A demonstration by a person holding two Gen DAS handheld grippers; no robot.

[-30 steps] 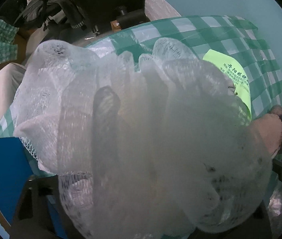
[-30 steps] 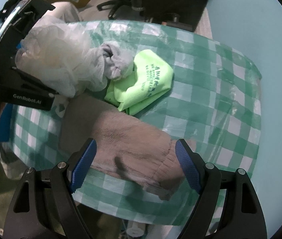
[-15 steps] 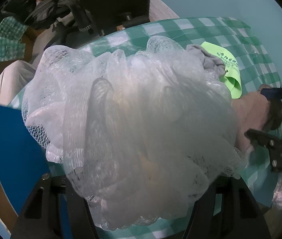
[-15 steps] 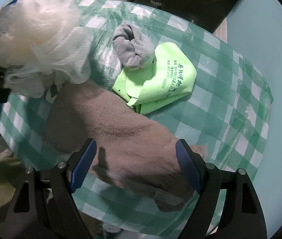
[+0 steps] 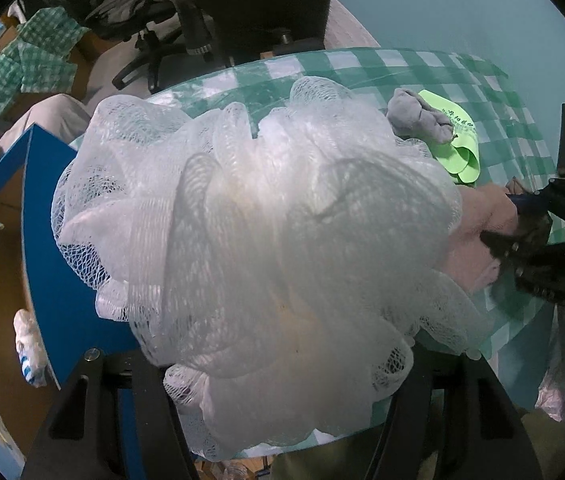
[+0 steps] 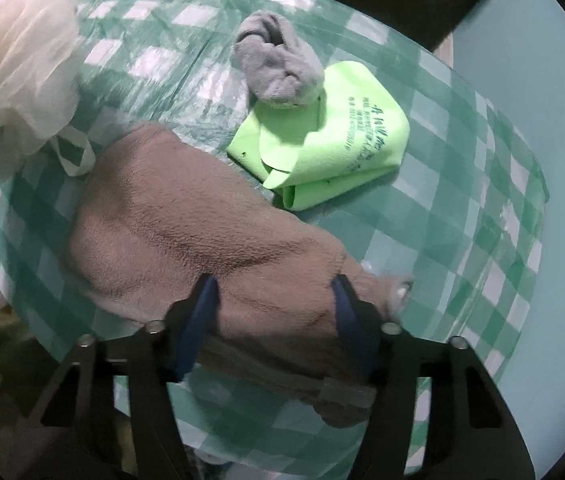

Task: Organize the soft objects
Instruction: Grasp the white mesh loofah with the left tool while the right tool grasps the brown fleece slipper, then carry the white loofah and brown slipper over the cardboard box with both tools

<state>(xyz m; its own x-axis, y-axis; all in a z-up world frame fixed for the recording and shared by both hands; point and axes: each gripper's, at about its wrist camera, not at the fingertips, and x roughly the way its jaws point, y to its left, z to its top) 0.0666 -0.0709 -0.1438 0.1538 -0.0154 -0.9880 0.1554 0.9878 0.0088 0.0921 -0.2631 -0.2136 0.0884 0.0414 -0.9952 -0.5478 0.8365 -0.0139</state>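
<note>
A big white mesh bath pouf (image 5: 258, 220) fills the left wrist view, and my left gripper (image 5: 258, 340) is shut on it, holding it above the left end of the green checked table (image 6: 462, 184). The pouf hides the fingertips. The pouf (image 6: 14, 68) also shows at the upper left of the right wrist view. My right gripper (image 6: 273, 288) points down onto the near end of a brown fleece cloth (image 6: 186, 220). Its jaws are closing and the blue pads dig into the bunched fleece. A folded lime-green cloth (image 6: 342, 144) and a grey sock (image 6: 278, 64) lie beyond it.
A blue box (image 5: 54, 272) with an open flap stands beside the table's left edge, with a small white item inside. Behind the table are a black office chair (image 5: 162, 12), a dark cabinet and a heap of green checked cloth (image 5: 26, 56). A teal wall runs along the right.
My left gripper has carried the pouf up and to the left, uncovering the sock and green cloth. My right gripper has dropped onto the brown fleece and its jaws have narrowed around it.
</note>
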